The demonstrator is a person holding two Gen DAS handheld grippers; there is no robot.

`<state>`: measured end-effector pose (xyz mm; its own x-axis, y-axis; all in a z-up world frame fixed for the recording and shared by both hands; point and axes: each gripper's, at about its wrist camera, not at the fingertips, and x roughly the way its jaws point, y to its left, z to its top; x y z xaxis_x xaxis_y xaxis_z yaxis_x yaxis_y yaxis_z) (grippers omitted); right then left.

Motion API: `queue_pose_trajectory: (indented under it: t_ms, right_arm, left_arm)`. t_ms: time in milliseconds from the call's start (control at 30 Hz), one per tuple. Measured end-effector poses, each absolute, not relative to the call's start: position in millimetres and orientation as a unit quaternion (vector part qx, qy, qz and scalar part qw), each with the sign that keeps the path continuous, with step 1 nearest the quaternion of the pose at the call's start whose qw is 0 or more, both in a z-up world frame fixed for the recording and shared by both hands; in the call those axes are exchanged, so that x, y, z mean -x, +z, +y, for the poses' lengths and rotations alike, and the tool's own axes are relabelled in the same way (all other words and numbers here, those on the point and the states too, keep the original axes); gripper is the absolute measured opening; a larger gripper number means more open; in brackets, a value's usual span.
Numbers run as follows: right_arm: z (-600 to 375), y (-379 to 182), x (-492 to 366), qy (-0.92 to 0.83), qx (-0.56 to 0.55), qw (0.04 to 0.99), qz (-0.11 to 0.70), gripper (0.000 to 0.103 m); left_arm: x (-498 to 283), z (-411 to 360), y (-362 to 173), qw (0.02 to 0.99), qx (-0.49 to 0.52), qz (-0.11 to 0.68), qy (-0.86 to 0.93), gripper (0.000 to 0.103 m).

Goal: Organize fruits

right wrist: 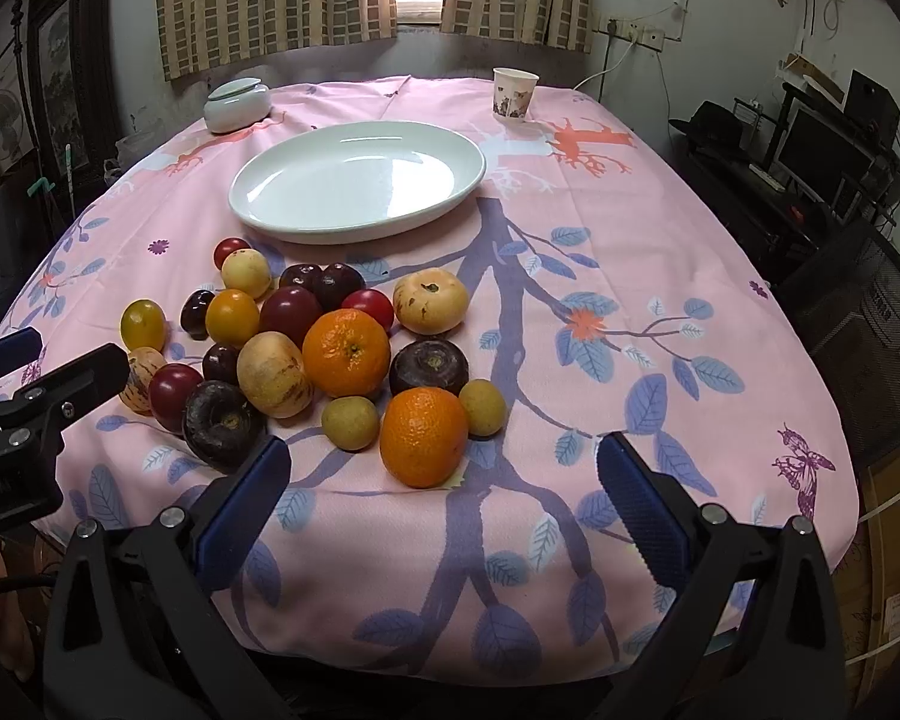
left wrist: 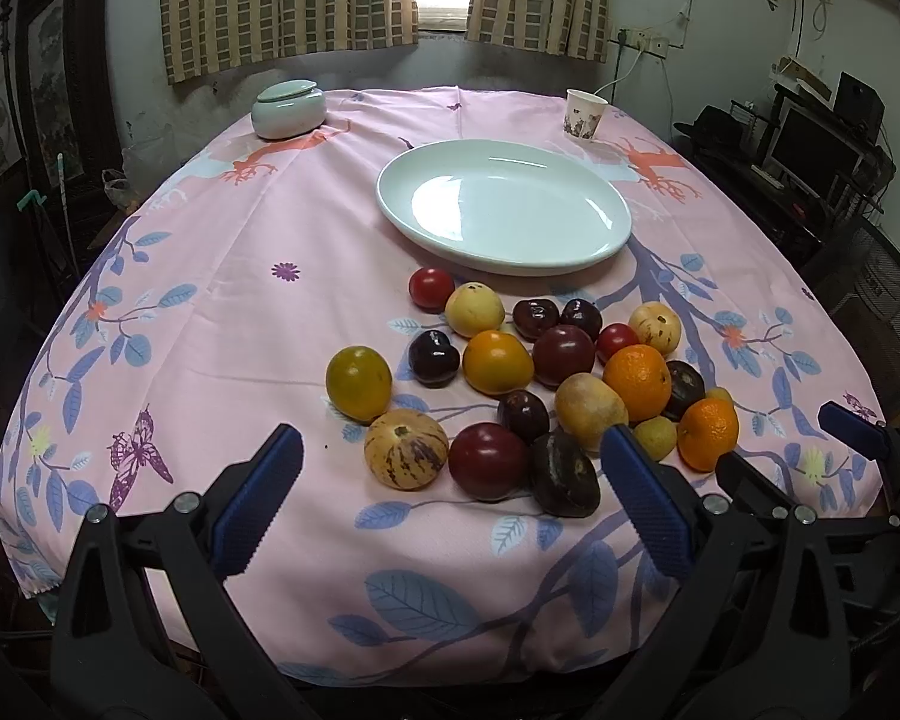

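From where I sit, my left gripper [left wrist: 450, 468] hangs low at the near edge of the table [left wrist: 222, 276], its fingers [left wrist: 258, 504] spread wide and holding nothing. Just ahead of it lies the fruit pile [left wrist: 528, 384], loose on the pink cloth: a striped melon [left wrist: 406, 449] and a red plum [left wrist: 489, 461] nearest, oranges and dark plums behind. The white plate [left wrist: 504, 204] sits bare beyond the pile, so I judge no fruit is sorted yet.

Further right, my right gripper [right wrist: 444, 480] is also gaping and empty, with the near orange [right wrist: 424, 437] just beyond its fingers.

The risk I see: the fruits are round and touch one another, so closing on one could nudge its neighbours and set them rolling toward the table edge. Soft plums may bruise under a hard squeeze. My two grippers are close side by side and could clash.

The cup [right wrist: 514, 93] at the far edge bears a print; I can read no writing anywhere.
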<state>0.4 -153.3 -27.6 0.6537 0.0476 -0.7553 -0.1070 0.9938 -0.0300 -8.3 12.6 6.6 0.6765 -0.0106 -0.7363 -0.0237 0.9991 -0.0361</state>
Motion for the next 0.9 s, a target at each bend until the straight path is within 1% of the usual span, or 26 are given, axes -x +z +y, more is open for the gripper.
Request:
queue_pose_trajectory:
  t_ms: [900]
  right_arm:
    - [-150.3, -30.2, 0.3, 0.042, 0.037, 0.908, 0.415, 0.102]
  left_arm:
    - [9.6, 10.5, 1.6, 0.913, 0.026, 0.408, -0.007, 0.101]
